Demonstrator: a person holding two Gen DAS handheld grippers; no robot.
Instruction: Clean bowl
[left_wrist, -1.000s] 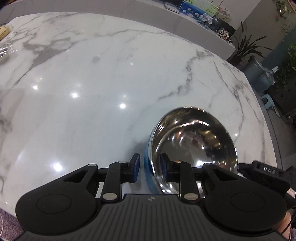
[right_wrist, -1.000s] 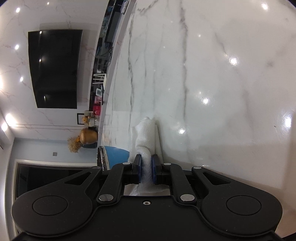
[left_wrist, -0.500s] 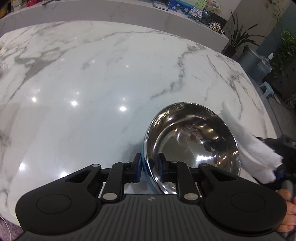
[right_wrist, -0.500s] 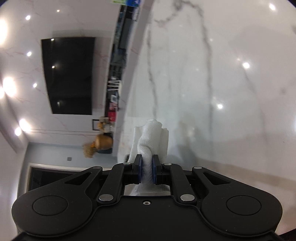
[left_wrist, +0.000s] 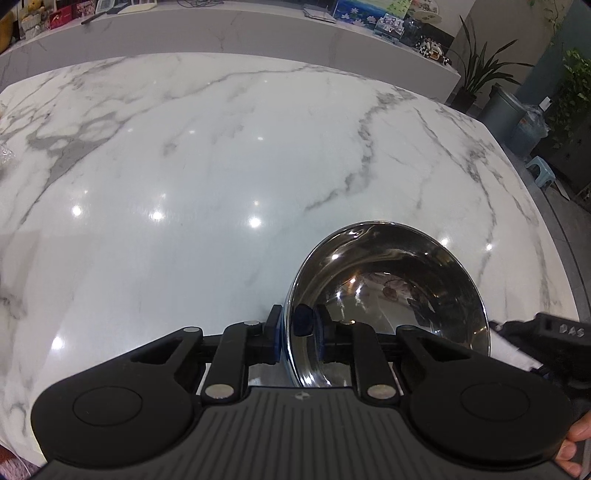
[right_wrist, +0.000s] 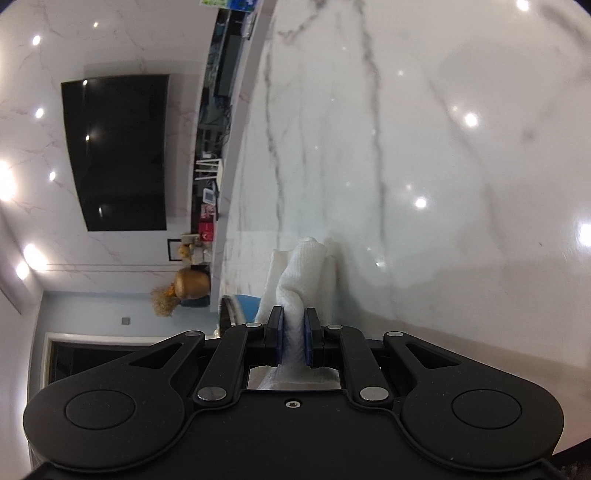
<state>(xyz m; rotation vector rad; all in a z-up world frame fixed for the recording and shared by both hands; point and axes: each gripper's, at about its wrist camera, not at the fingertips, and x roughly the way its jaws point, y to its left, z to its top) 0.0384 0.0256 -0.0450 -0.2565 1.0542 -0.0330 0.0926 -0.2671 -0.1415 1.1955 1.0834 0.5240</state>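
Two grippers were in my hands, and each held one thing. My left gripper (left_wrist: 297, 334) had its jaws pinched on the near left rim of the shiny steel bowl (left_wrist: 391, 295), one finger outside and one inside. The bowl sat near the right, near side of the white marble table (left_wrist: 184, 177) with its open side up; I could not tell if it touched the table or hung just over it. My right gripper (right_wrist: 293, 341) had its jaws squeezed on a white cloth (right_wrist: 303, 273), which stuck up past the fingers in a soft fold. In the left view, the right gripper showed as a dark shape just right of the bowl. A black TV (right_wrist: 118, 151) hung on the far wall.
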